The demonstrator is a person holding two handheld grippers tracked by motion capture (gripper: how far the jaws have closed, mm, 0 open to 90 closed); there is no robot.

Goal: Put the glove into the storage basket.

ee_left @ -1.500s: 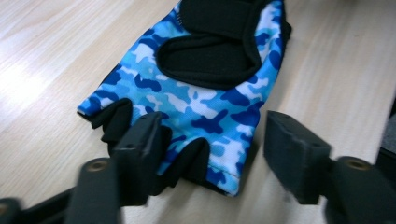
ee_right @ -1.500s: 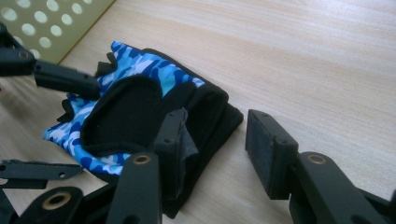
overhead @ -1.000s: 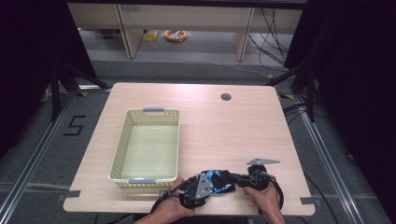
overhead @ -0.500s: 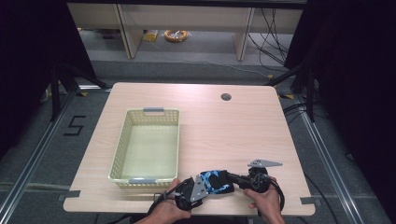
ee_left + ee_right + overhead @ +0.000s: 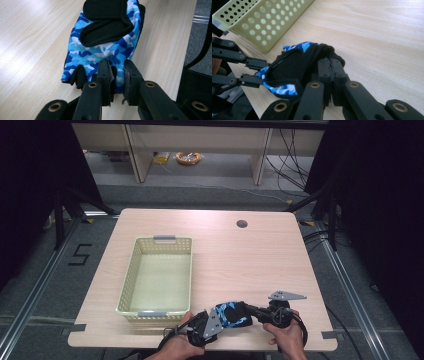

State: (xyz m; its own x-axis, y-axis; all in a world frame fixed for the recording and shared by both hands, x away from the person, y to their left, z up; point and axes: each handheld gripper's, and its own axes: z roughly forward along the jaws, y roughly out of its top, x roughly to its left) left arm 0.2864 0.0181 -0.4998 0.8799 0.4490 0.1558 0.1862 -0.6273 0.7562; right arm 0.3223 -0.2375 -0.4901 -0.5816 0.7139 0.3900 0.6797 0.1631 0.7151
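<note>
1. The glove (image 5: 231, 314), blue camouflage with black trim and a black strap, lies near the front edge of the worktop (image 5: 240, 255), just right of the front right corner of the basket (image 5: 131, 281).
2. Left gripper (image 5: 216, 317): its jaws have just been closing and now pinch the finger end of the glove, fabric caught between the pads, as the left gripper view shows (image 5: 117, 82).
3. Right gripper (image 5: 251, 309): its jaws have likewise just been closing and clamp the black cuff end, seen in the right gripper view (image 5: 329, 72).
4. Key relation: the glove's long axis runs roughly along the front edge of the worktop, spanning from one pair of jaws to the other, so each hand holds the end nearer to it.
5. The basket stands empty, to the left and slightly behind the glove; the left hand (image 5: 175, 347) is the nearer to it. A transfer would likely carry the glove leftward over the basket's near rim.
</note>
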